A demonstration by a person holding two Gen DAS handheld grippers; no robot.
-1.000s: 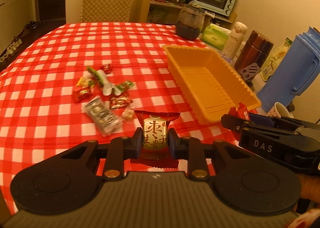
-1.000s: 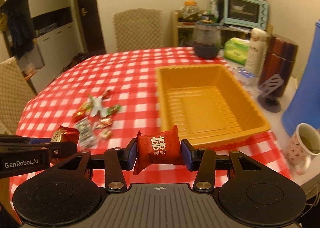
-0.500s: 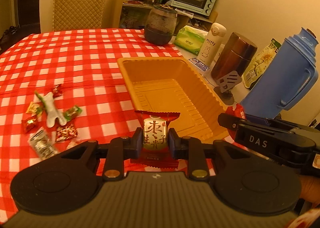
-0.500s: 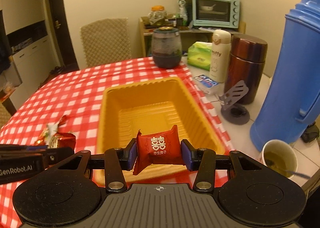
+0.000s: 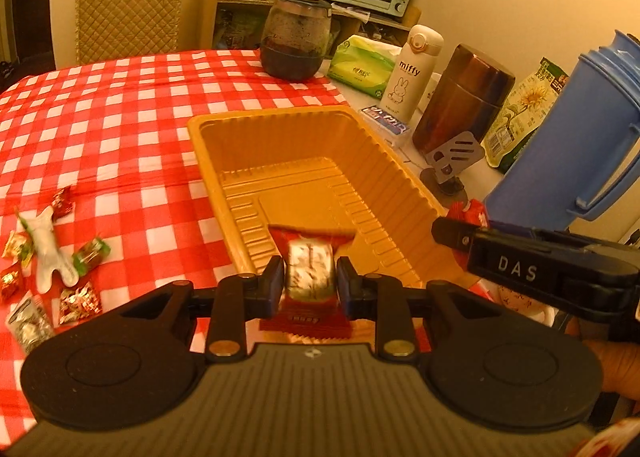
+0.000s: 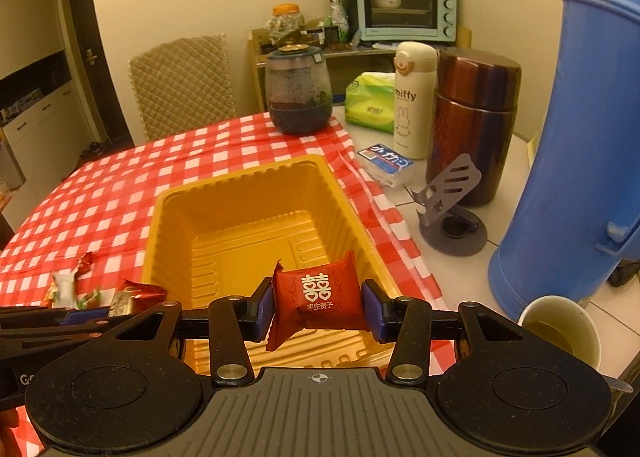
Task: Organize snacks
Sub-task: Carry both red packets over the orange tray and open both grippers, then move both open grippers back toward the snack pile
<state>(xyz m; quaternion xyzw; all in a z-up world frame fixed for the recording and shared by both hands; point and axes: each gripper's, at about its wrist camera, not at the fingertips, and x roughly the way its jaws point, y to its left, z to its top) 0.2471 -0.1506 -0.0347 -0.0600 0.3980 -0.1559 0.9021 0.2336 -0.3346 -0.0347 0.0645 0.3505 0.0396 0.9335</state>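
Orange tray (image 5: pixel 404 177) sits on the checked bench; above its near end the left gripper (image 5: pixel 310 283) has jaws clamped on a red-and-gold snack (image 5: pixel 310 269), the right gripper (image 6: pixel 318 307) on a red packet (image 6: pixel 320 295).

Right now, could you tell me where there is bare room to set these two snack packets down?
The yellow tray holds nothing: its ribbed floor is bare from wall to wall. The checked cloth between the tray, the dark jar and the chair is also open. It is crowded left of the tray, among the loose candies, and right of it, around the brown flask and blue jug.
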